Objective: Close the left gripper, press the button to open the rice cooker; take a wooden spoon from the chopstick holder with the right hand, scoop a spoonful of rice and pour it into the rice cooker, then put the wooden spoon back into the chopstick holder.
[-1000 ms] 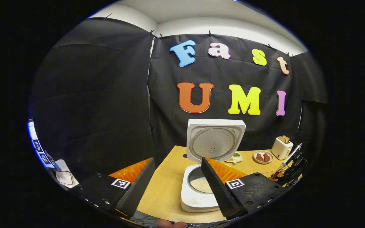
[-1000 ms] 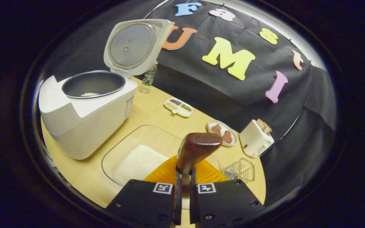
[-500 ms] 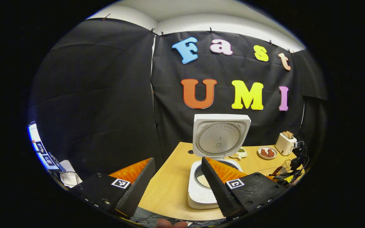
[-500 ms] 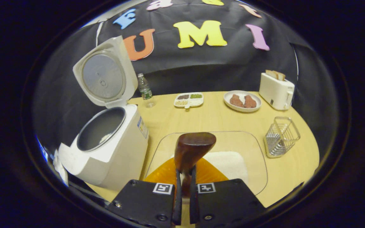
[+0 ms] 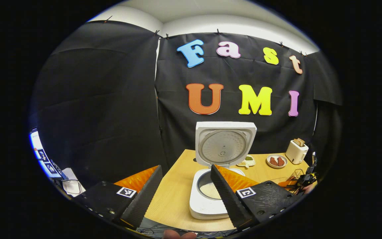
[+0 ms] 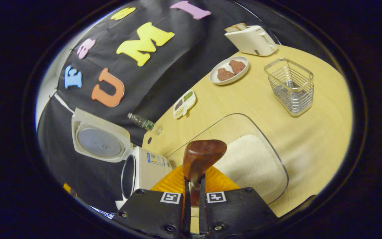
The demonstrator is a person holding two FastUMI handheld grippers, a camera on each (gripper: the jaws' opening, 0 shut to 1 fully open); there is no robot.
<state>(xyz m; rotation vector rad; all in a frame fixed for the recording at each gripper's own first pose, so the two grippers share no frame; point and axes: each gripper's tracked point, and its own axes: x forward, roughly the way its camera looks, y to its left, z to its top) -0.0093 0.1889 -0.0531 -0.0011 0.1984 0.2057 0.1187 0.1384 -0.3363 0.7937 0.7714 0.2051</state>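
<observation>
The dark brown wooden spoon (image 6: 203, 156) sits clamped between the right gripper (image 6: 192, 202)'s nearly closed fingers, its bowl above the clear glass tray of white rice (image 6: 244, 162). The wire chopstick holder (image 6: 290, 86) stands near the table's right edge — bare wood between. The white rice cooker (image 5: 216, 186) stands lid-up; the left gripper (image 5: 184, 196) is spread wide, holding nothing.

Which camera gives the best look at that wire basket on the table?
The right gripper view: the wire basket stands large and whole on the table, every wire distinct. In the left gripper view, the basket is a tiny shape near the right edge, hard to make out.
</observation>
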